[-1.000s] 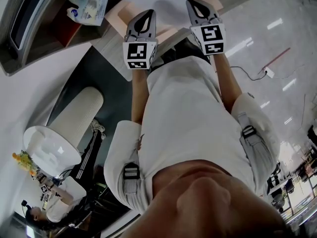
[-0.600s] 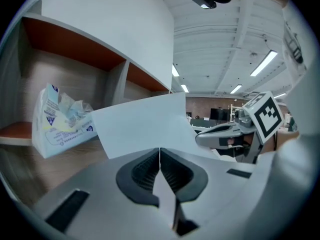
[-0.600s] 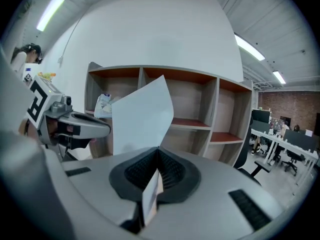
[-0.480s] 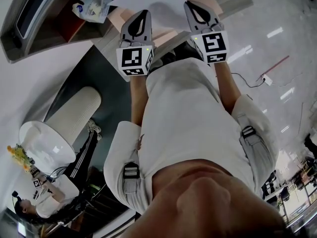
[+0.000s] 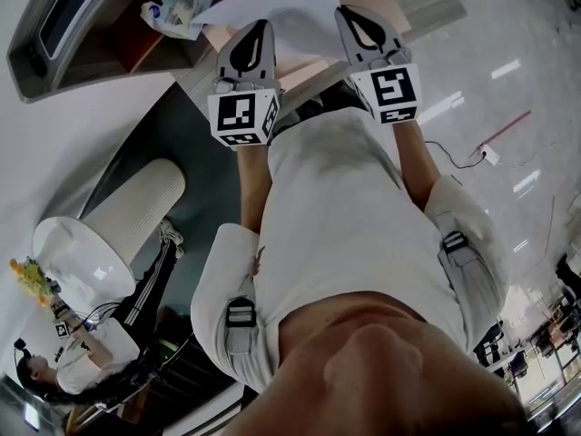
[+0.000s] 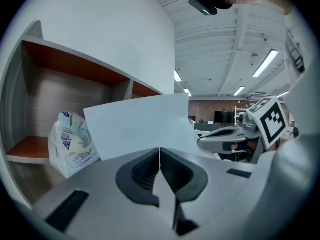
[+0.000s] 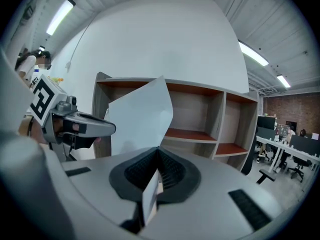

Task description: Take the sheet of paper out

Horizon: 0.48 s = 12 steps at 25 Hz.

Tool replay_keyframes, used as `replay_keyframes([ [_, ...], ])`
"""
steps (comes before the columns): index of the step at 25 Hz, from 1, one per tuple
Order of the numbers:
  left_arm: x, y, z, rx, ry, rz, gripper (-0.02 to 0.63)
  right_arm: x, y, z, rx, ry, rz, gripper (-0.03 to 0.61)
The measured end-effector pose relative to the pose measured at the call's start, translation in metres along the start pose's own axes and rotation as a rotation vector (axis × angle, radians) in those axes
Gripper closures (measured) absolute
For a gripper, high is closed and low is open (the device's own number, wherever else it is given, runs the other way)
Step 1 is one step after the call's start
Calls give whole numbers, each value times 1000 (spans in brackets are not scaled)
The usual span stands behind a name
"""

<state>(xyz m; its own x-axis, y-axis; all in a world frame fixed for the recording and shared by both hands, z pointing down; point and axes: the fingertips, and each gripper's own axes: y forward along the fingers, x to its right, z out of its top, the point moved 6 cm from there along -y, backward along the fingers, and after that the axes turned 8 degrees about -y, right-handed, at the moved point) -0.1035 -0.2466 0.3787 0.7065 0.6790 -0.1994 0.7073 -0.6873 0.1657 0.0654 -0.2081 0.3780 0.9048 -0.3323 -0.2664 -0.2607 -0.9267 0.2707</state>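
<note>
1. The shelf (image 5: 109, 48) fills the upper left of the head view, with open wooden compartments. In the right gripper view it stands straight ahead, past the jaws.

2. The sheet of paper (image 5: 290, 7) sits at the top centre of the head view. It lies past the tips of both tools, on the shelf side, and runs off the top edge of the frame. Its long axis runs left to right, from one tool to the other. In the left gripper view it rises above the jaws in front of the compartments. I cannot tell whether its far edge is clear of the shelf. I judge that the coming move is a pull straight back towards the person, with both hands kept even so the paper does not skew or tear.

3. The left hand-held gripper (image 5: 256, 27) is pinching the sheet's near edge towards its left end, with the jaws pressed together on it.

4. The right hand-held gripper (image 5: 352, 14) pinches the same edge towards its right end. Neither hand is nearer, since both already hold the sheet.

5. A plastic packet (image 6: 70, 144) lies in the compartment at the left of the left gripper view, beside the sheet.
</note>
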Motion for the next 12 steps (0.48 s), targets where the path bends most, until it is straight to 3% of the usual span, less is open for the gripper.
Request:
replay_keyframes([
  [12, -2, -2, -2, -5, -3, 4, 591, -2, -1, 3, 2, -17, 1, 558],
])
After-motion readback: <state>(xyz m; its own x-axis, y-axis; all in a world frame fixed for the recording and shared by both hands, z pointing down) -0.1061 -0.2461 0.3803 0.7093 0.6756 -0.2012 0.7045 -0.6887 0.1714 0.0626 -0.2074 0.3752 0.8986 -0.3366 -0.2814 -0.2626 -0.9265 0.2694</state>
